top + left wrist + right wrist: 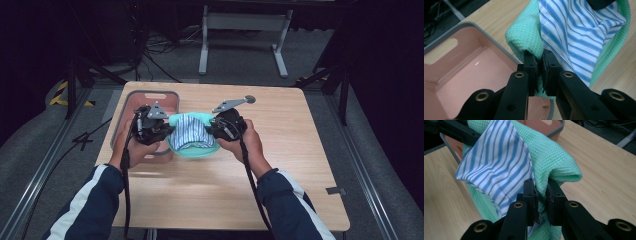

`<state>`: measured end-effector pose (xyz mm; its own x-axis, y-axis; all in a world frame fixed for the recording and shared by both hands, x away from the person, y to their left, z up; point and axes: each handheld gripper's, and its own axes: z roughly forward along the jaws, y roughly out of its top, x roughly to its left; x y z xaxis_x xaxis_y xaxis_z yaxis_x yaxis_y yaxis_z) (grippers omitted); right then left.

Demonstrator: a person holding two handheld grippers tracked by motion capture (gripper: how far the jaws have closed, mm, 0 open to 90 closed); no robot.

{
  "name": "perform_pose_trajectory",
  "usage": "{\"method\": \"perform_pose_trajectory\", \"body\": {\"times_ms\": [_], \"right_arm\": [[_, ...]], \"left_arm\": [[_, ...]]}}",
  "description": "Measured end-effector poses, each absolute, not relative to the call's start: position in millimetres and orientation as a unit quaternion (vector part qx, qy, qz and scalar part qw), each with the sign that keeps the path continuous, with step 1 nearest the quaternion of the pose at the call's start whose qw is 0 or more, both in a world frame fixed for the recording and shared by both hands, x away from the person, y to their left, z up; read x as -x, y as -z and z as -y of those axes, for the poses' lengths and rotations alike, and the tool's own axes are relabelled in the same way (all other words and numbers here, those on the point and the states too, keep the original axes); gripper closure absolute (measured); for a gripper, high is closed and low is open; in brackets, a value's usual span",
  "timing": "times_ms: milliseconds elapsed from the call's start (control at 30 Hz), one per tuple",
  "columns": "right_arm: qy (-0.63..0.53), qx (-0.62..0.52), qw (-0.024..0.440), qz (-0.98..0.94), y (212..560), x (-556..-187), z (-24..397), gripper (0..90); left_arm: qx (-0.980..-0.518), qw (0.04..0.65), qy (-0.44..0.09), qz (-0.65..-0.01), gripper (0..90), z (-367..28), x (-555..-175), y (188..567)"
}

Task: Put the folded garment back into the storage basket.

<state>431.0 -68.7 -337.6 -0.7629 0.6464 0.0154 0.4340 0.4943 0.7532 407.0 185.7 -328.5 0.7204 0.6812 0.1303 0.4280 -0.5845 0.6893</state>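
Observation:
A mint-green waffle cloth [197, 151] hangs slack between my two grippers just above the wooden table [225, 195]. On it lies a white cloth with blue stripes [192, 131]. My left gripper [169, 131] is shut on the green cloth's left edge. In the left gripper view the jaws [539, 56] pinch the green cloth [524, 35], with the striped cloth [576, 32] just beside them. My right gripper [214, 131] is shut on the right edge. In the right gripper view its jaws [540, 185] clamp the green cloth [556, 157] next to the striped cloth [496, 162].
A pink tray with a grey rim [150, 93] sits at the table's back left, right behind the left gripper, and its inside [469, 72] holds nothing. Bare wood stretches across the near half and the right side of the table. A metal stand [245, 22] is on the floor beyond.

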Motion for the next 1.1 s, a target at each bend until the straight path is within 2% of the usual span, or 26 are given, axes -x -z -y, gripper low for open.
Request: {"method": "perform_pose_trajectory", "body": {"times_ms": [467, 1100], "right_arm": [[-0.397, -0.304, 0.128, -0.856, 334.4, -447.4, 30.0, 79.6], [-0.406, -0.284, 0.112, -0.861, 340.8, -467.7, -47.7, 79.6]], "left_arm": [[-0.858, 0.319, -0.213, -0.342, 83.2, -217.9, -413.8, 313.6], [-0.832, 0.302, -0.232, -0.403, 83.2, -276.7, -428.7, 321.1]]}}
